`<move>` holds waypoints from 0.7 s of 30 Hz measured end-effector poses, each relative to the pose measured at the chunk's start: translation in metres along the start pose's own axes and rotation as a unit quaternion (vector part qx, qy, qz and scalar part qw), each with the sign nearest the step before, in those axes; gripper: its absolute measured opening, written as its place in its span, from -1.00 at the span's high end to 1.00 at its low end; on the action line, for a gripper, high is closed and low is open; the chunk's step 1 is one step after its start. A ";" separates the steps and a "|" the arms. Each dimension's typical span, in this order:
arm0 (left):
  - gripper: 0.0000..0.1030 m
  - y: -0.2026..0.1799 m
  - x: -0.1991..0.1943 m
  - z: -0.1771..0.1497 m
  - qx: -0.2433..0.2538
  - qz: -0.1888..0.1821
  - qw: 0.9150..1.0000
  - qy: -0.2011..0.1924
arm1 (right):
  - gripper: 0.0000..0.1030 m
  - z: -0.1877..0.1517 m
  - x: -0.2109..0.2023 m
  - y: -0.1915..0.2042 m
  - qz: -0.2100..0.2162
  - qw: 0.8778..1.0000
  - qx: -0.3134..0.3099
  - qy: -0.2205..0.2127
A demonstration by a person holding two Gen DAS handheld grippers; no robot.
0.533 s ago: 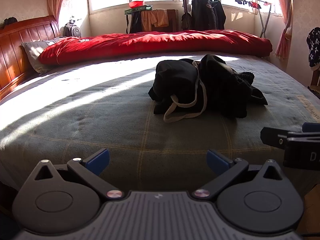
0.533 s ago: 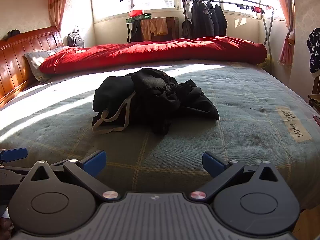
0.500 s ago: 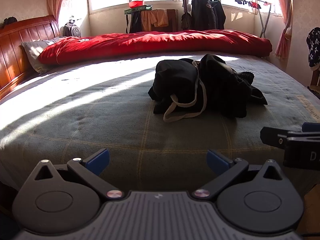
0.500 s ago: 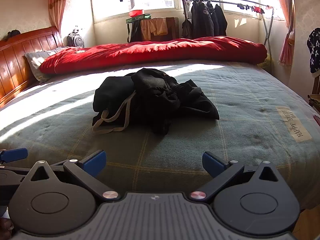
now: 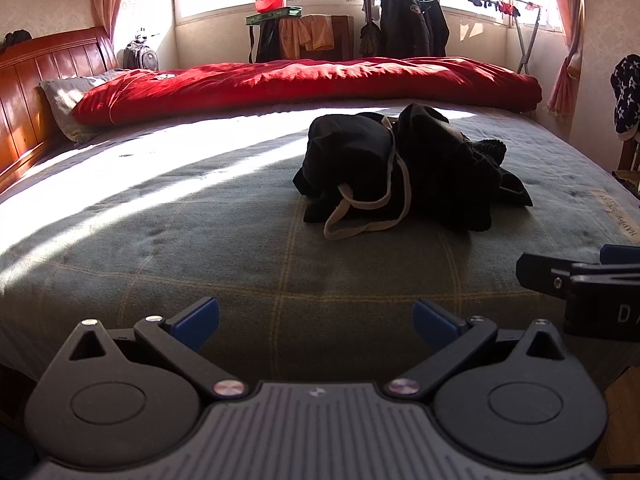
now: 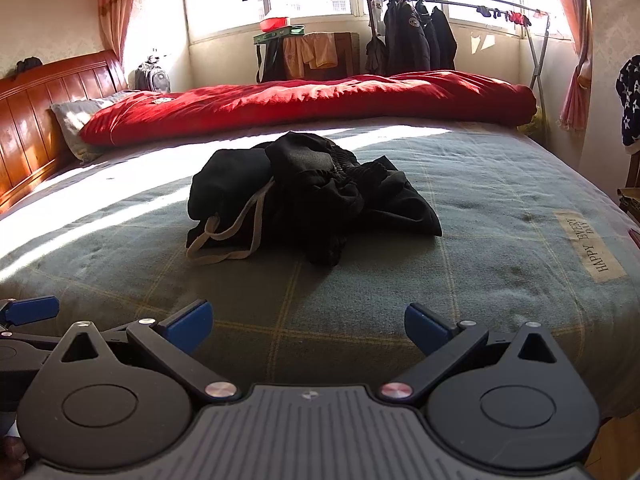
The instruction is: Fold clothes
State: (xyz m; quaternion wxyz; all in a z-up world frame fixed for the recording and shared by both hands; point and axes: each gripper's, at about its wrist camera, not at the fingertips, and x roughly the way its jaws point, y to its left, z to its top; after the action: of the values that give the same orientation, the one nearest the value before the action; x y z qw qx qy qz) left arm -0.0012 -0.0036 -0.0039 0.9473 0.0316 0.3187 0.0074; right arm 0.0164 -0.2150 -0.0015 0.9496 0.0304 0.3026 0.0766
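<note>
A: Change since half a second ago?

B: None. Both views match the earlier ones; the black garment heap (image 5: 408,172) lies where it lay, and neither gripper has shifted. Folding not begun, by my reading.

A: Entries, largest first.

B: Bed (image 5: 160,240), grey-green checked cover, carrying everything. Red quilt (image 5: 304,80), rolled along the far edge at 12 o'clock. Wooden headboard (image 5: 36,80) at 9 o'clock. Clothes rail (image 6: 460,4) with dark jackets, 1 o'clock by the window. Garment heap, bunched mid-bed, at 1 o'clock from the left wrist camera and 11 o'clock from the right; a pale drawstring (image 5: 360,216) loops out on its near side.

A: Grippers?

B: Left gripper (image 5: 316,320): jaws wide apart, nothing between, near edge of the bed, well short of the heap. Right gripper (image 6: 308,322): the same, just beside it.

A: Obstructions?

B: Nothing lies between grippers and heap. The heap is tangled, so its edges are hard to pick out.
</note>
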 end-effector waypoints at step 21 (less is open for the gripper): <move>-0.99 -0.001 0.000 0.000 0.000 -0.004 1.000 0.005 | -1.00 -0.002 0.002 0.001 0.007 1.000 0.001 0.001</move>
State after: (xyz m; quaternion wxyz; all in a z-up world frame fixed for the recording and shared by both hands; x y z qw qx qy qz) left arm -0.0015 -0.0042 -0.0041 0.9456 0.0299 0.3240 0.0035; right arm 0.0160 -0.2135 -0.0042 0.9486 0.0331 0.3036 0.0830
